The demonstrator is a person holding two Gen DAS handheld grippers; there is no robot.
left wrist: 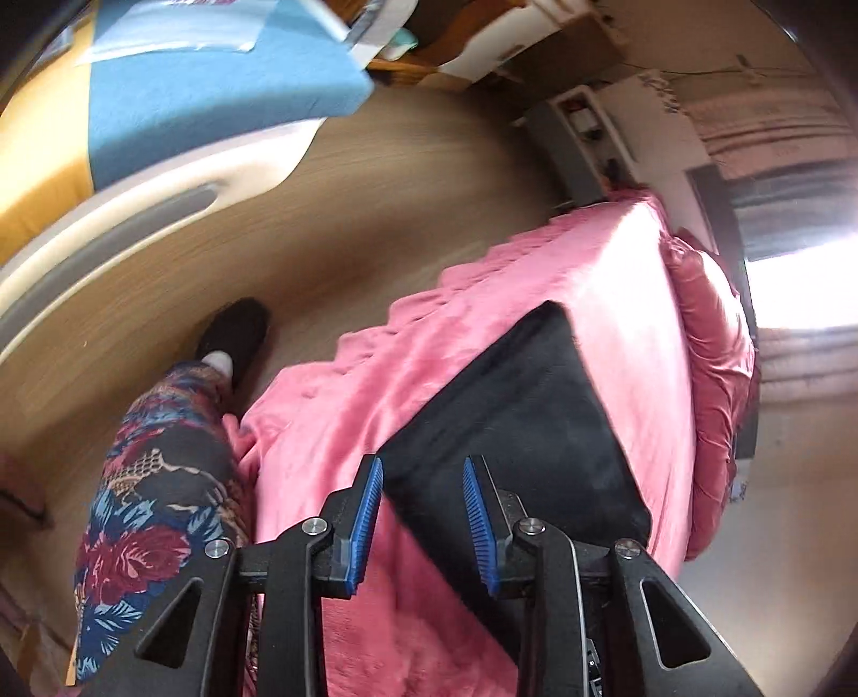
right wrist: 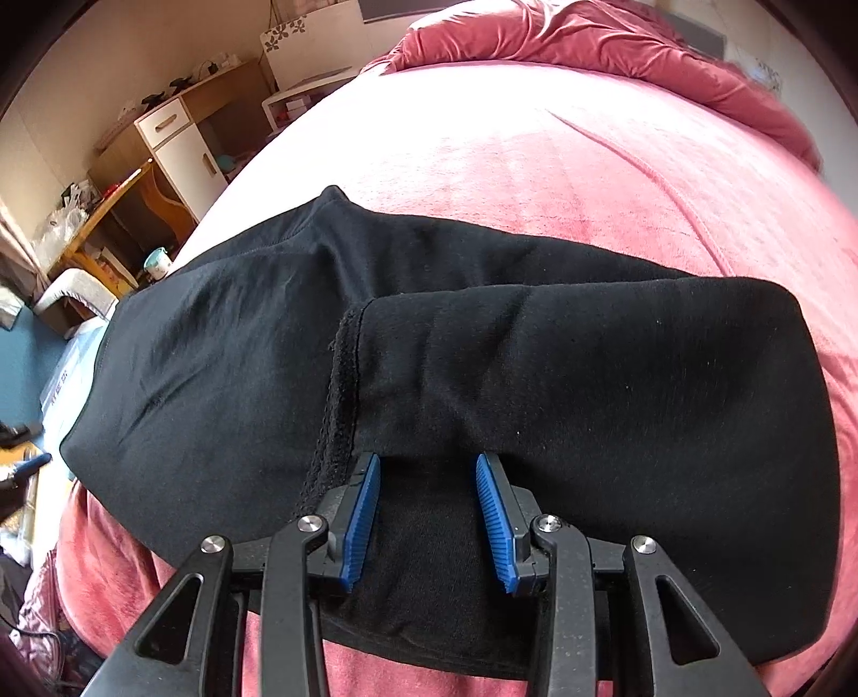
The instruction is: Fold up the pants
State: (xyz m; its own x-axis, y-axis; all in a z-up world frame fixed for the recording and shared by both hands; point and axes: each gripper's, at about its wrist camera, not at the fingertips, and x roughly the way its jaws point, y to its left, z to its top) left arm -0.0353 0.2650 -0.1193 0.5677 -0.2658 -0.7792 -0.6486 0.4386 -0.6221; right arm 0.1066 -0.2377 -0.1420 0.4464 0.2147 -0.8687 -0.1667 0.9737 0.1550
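Note:
The black pants (right wrist: 536,364) lie folded across a pink bedspread (right wrist: 536,161), one layer laid over another with a seamed hem running down the middle. My right gripper (right wrist: 427,458) hovers low over their near edge, open; the upper layer's edge runs between the fingertips and the pads do not press on it. In the left wrist view the pants (left wrist: 515,418) show as a dark block near the edge of the bed (left wrist: 407,364). My left gripper (left wrist: 423,464) is open above their near corner, holding nothing.
A person's leg in floral trousers (left wrist: 155,482) and a black slipper (left wrist: 236,332) stand on the wooden floor (left wrist: 375,187) beside the bed. A bunched red duvet (right wrist: 590,43) lies at the bed's far end. A white and wood cabinet (right wrist: 182,145) stands left.

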